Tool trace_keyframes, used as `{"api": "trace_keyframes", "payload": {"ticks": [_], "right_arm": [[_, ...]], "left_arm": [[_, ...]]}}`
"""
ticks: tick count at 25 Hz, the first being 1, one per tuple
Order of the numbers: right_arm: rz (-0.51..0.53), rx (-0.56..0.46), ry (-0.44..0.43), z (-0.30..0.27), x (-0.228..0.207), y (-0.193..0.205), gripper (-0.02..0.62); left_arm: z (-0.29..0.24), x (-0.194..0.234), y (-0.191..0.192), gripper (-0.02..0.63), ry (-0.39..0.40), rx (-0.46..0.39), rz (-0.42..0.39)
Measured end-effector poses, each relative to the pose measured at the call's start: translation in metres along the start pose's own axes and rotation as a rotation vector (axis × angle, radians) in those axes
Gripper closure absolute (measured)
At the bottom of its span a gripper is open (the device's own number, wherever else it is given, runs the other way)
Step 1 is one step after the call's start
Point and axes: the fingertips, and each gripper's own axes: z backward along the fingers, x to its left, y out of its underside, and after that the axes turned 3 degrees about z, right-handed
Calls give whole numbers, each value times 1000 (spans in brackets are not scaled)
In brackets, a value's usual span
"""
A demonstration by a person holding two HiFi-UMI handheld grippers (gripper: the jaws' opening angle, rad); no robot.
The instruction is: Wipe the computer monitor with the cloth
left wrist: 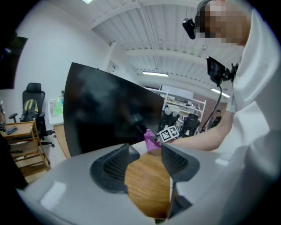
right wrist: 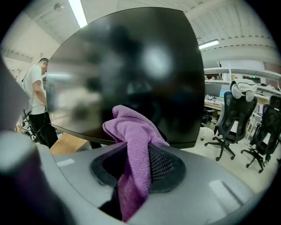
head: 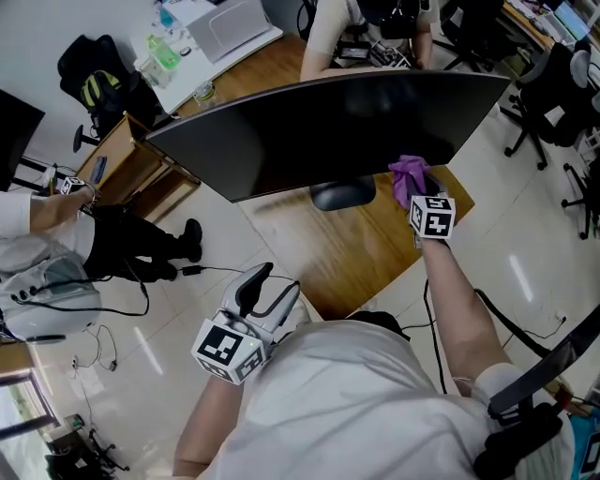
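Note:
A wide curved black monitor [head: 328, 127] stands on a wooden desk [head: 347, 253], its screen dark and off. My right gripper [head: 419, 192] is shut on a purple cloth [head: 409, 176], held up at the screen's lower right edge. In the right gripper view the purple cloth [right wrist: 134, 145] bulges out between the jaws just in front of the monitor [right wrist: 127, 74]. My left gripper [head: 262, 286] hangs low near my body, off the desk's front corner, open with nothing in it. The left gripper view shows the monitor [left wrist: 109, 118], the cloth [left wrist: 151, 139] and wood between the pads [left wrist: 115, 165].
The monitor's oval foot [head: 343, 194] rests on the desk. A person [head: 328, 28] stands behind the desk; another sits at the left [head: 56, 239]. Office chairs [head: 553, 94] stand to the right. A white table [head: 202, 42] with bottles lies at the back left. Cables [head: 122, 281] trail on the floor.

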Motion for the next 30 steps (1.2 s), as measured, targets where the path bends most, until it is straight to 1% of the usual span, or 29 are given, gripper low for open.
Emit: {"api": "trace_keyframes", "payload": {"ticks": [6, 13, 25, 30], "right_arm": [[45, -2, -83, -5, 69, -3, 476], [88, -4, -157, -9, 144, -15, 476], [121, -12, -250, -24, 257, -17, 476], [134, -18, -277, -30, 297, -22, 476]], "left_arm": [[26, 14, 14, 367, -5, -12, 2], [59, 32, 17, 367, -20, -8, 24], [108, 76, 39, 367, -51, -11, 44], [124, 95, 45, 367, -48, -11, 40]]}}
